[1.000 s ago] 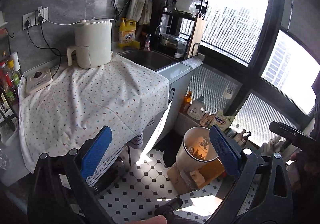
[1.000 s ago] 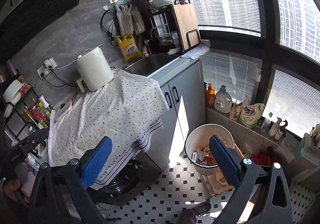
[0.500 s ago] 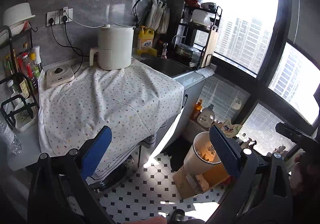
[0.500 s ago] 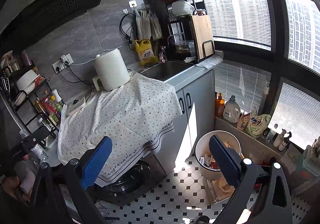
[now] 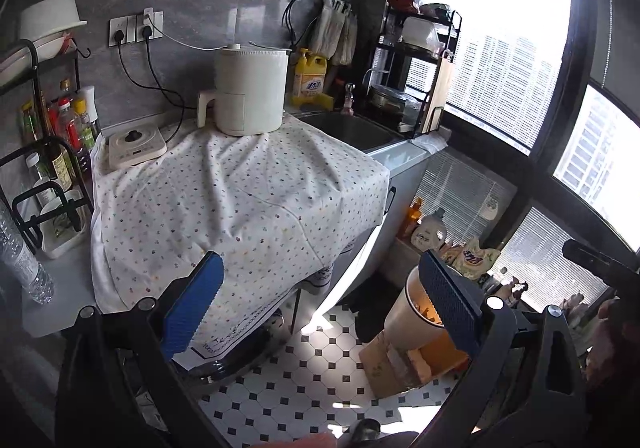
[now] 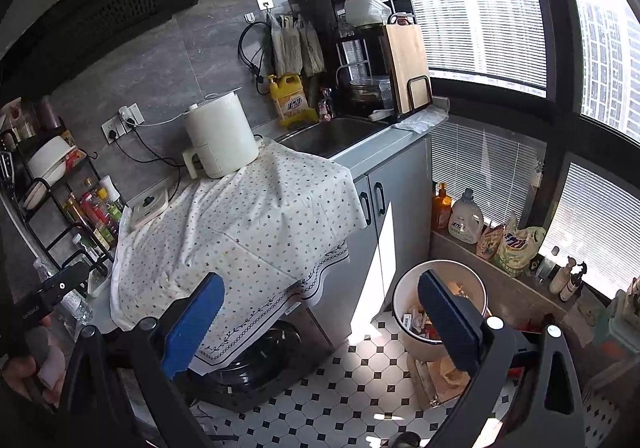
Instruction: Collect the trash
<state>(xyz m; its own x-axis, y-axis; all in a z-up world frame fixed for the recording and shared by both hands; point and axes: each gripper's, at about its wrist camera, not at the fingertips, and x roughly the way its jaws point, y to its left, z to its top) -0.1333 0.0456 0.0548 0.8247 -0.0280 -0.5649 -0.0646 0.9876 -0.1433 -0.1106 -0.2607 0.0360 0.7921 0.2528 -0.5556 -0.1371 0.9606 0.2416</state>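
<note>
A white trash bin point(image 6: 408, 302) with scraps inside stands on the tiled floor beside the grey cabinet; it also shows in the left wrist view point(image 5: 414, 312), partly hidden by a blue pad. My left gripper point(image 5: 320, 308) is open and empty, held high in front of the cloth-covered counter point(image 5: 240, 199). My right gripper point(image 6: 316, 318) is open and empty, held above the floor between the counter point(image 6: 248, 224) and the bin. No loose trash shows on the cloth.
A white kettle-like appliance point(image 5: 250, 89), a small white scale point(image 5: 134, 145), a yellow detergent jug point(image 5: 310, 77), a sink point(image 5: 348, 131) and a dish rack point(image 5: 416, 59) sit along the counter. Bottles fill a rack point(image 5: 52, 151) at left. A cardboard box point(image 5: 394, 364) lies by the bin.
Both grippers have risen and pulled back, so more of the counter and left rack shows. The bin has slid lower and to the right. Both jaws stayed open.
</note>
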